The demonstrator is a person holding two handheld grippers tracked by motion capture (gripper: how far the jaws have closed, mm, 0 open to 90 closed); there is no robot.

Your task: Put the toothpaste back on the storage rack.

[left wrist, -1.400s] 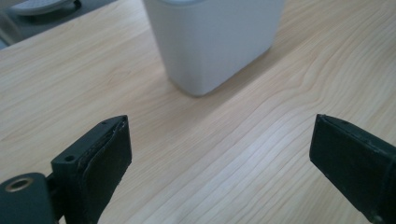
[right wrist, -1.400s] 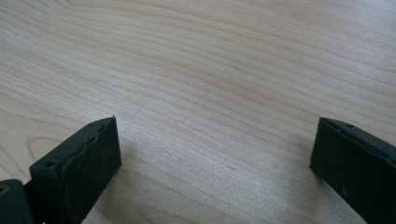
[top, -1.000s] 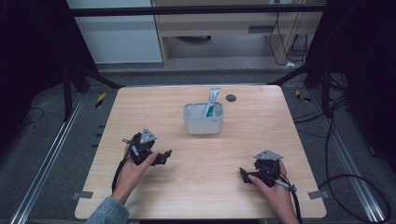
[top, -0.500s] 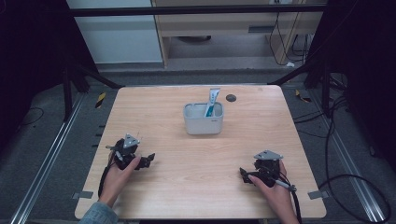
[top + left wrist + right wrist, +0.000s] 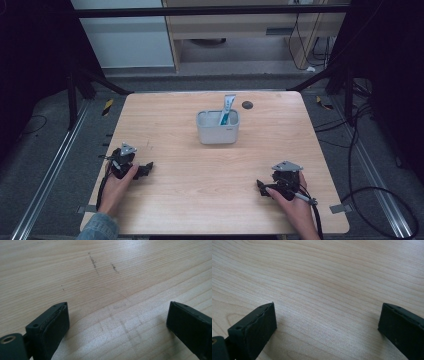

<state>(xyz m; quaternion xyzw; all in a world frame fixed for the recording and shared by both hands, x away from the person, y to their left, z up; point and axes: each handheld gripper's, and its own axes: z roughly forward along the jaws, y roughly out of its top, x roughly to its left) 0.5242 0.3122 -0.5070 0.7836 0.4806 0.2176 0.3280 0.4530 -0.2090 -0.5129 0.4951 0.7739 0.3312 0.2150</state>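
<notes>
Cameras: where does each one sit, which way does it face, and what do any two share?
High view: above the person's side, facing forward and down on the table; both hands, the left gripper, the right gripper and the bin holding a tube show.
Left gripper view: rides the left gripper, facing scuffed tabletop between open jaws.
Right gripper view: rides the right gripper, facing bare wood between open jaws.
Shared: all three show the same tabletop.

Grey floor (image 5: 45,150), pale cabinet (image 5: 125,40) beyond wooden table (image 5: 200,185)
</notes>
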